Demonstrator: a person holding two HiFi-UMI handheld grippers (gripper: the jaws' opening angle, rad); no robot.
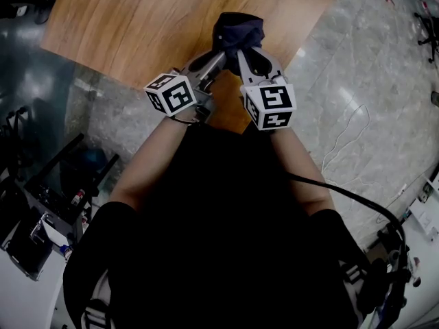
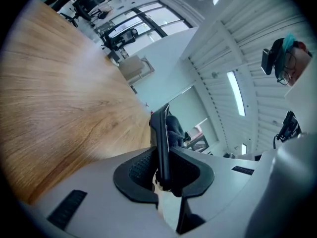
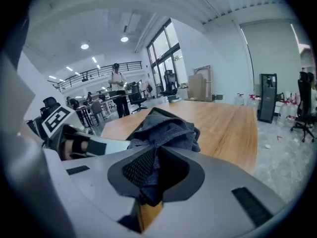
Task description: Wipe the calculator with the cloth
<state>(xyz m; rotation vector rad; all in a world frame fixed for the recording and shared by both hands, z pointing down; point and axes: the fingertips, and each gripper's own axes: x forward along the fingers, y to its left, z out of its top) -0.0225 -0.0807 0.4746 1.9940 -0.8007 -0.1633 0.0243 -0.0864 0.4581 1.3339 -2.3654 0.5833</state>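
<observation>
Calculator [image 2: 162,143] sits clamped on edge in the left gripper [image 1: 218,55], held up over the near corner of the wooden table [image 1: 137,26].

Closest in the head view is the person's dark-clothed torso. Both forearms reach forward from it and draw towards each other, the left forearm [image 1: 147,160] angling inward and the right forearm [image 1: 302,173] doing the same from the other side. A black cable [image 1: 357,201] trails off beside the right arm.

At the wrists the two marker cubes stand side by side and a little apart, the left cube [image 1: 171,92] turned partly on its side and the right cube [image 1: 271,103] facing up at the camera. Beyond them the two grippers converge, their tips close together.

In the left gripper view, the jaws press on either face of the calculator's lower end. It shows as a thin dark slab that rises upright between them.

The right gripper [image 1: 241,52] pinches a bunch of the dark blue cloth [image 3: 166,133]. Part of the cloth hangs between the ribbed pads, and the rest is heaped just ahead of the jaws. Seen from above, the cloth is bundled over the tips of both grippers, covering the calculator's far end.

Past the cloth the table runs on, with grey polished floor [image 1: 357,60] around it.
</observation>
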